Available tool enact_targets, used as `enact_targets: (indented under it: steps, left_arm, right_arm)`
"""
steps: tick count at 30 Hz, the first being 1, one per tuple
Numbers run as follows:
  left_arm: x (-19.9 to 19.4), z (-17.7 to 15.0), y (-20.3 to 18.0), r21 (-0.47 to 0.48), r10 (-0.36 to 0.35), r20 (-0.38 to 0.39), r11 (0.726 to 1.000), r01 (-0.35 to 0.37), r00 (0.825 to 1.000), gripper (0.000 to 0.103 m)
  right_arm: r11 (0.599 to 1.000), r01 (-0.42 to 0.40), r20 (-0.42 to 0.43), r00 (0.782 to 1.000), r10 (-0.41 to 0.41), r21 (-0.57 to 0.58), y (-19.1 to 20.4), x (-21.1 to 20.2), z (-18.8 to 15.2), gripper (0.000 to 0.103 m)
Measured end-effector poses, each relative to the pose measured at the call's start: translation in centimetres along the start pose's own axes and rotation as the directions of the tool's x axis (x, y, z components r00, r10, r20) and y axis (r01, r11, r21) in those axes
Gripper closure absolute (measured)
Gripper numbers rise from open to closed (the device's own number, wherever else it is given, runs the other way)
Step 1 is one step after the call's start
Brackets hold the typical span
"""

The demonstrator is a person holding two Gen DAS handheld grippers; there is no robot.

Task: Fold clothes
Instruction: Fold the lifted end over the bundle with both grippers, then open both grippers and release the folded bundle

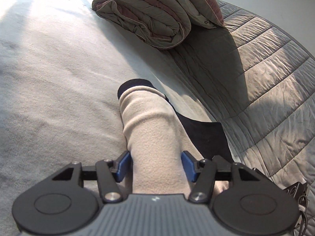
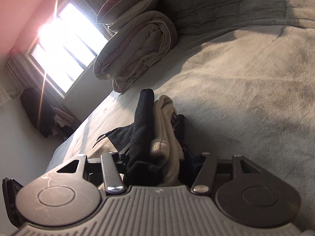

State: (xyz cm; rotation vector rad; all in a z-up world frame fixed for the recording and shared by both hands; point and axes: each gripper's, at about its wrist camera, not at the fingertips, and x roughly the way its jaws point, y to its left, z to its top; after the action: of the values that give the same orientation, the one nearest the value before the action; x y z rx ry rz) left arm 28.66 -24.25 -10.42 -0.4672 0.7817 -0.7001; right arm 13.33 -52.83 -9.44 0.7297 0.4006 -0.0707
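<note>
Fleece is what both our grippers have hold of right now. Our left gripper (image 1: pixel 156 166) has its blue pads (image 1: pixel 124 166) pressed against either side of a cream fleece garment (image 1: pixel 151 129), so it's clamped on a thick roll of that fabric. The roll runs straight out from the fingers and ends in a dark navy cuff (image 1: pixel 135 83), which looks to us like a sleeve, though we can't say for sure. A flat navy part of the same garment (image 1: pixel 204 135) lies just beside it on the right, resting on the bed.

Our right gripper (image 2: pixel 155 159) is bunched full of the same garment, a black fold (image 2: pixel 142 122) on the left and cream layers (image 2: pixel 167 129) on the right, standing up between the fingers. The pads are mostly buried in fabric, but the jaws are closed in on the bundle. More of the cream and dark cloth (image 2: pixel 106 143) spills off to the left, lying on the bed.

Further out, the whole thing sits on a pale grey fuzzy bedspread (image 1: pixel 59 78). A folded duvet (image 1: pixel 149 15) sits well beyond the garment, with a quilted grey blanket (image 1: pixel 271 63) off to the right. In the right wrist view, we also see a bright window (image 2: pixel 67 43) and some dark clothes (image 2: pixel 39 112) hanging below it.
</note>
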Motion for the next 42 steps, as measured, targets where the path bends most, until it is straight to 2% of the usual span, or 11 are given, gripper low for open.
enact_targets:
  steps: [5, 7, 10, 12, 17, 20, 26, 30, 34, 39, 42]
  left_arm:
    - [-1.6, 2.1, -1.9, 0.142, 0.059, 0.154, 0.987, -0.082, 0.986, 0.04]
    - [-1.1, 2.5, -2.8, 0.185, 0.056, 0.179, 0.979, -0.09, 0.982, 0.047]
    - [0.5, 2.5, -3.9, 0.235, 0.048, 0.184, 0.968, -0.091, 0.982, 0.058]
    - [1.4, 2.1, -4.2, 0.267, 0.057, 0.196, 0.958, -0.109, 0.979, 0.06]
    - [3.6, 0.6, -3.1, 0.33, 0.133, 0.197, 0.924, -0.193, 0.971, 0.061]
    - [3.8, 0.3, -2.8, 0.329, 0.132, 0.198, 0.924, -0.193, 0.971, 0.06]
    - [2.6, 0.5, -4.2, 0.335, 0.161, 0.203, 0.915, -0.223, 0.966, 0.058]
    - [0.0, 0.1, -4.9, 0.319, 0.14, 0.181, 0.928, -0.193, 0.973, 0.055]
    - [-1.8, -1.5, -5.9, 0.323, 0.137, 0.122, 0.931, -0.17, 0.983, 0.053]
    - [-4.1, -3.4, -8.0, 0.336, 0.239, 0.033, 0.912, -0.236, 0.97, 0.052]
    - [-7.0, -3.8, -9.5, 0.326, 0.289, 0.012, 0.904, -0.277, 0.957, 0.039]
  right_arm:
    - [0.99, 0.063, 0.151, 0.988, -0.044, -0.124, 1.9, -2.0, 1.4, 0.043]
    - [0.972, 0.087, 0.18, 0.982, -0.048, -0.219, 3.4, -1.7, 1.7, 0.046]
    - [0.921, 0.126, 0.191, 0.98, -0.057, -0.368, 5.2, -0.1, 1.6, 0.065]
    - [0.882, 0.154, 0.189, 0.979, -0.076, -0.445, 5.7, 1.4, 1.2, 0.086]
    - [0.843, 0.249, 0.177, 0.967, -0.186, -0.477, 3.4, 4.6, 0.6, 0.09]
    - [0.882, 0.23, 0.145, 0.972, -0.186, -0.41, 1.7, 4.9, 1.1, 0.092]
    - [0.874, 0.246, 0.149, 0.968, -0.202, -0.419, 2.8, 3.6, 1.0, 0.09]
    - [0.873, 0.253, 0.141, 0.967, -0.213, -0.416, 4.2, 1.5, 1.1, 0.07]
    - [0.873, 0.26, 0.133, 0.965, -0.225, -0.413, 5.5, -0.5, 1.2, 0.066]
    - [0.865, 0.268, 0.115, 0.963, -0.243, -0.424, 8.1, -3.9, 0.8, 0.06]
    - [0.859, 0.272, 0.107, 0.962, -0.25, -0.434, 10.1, -6.0, 0.1, 0.05]
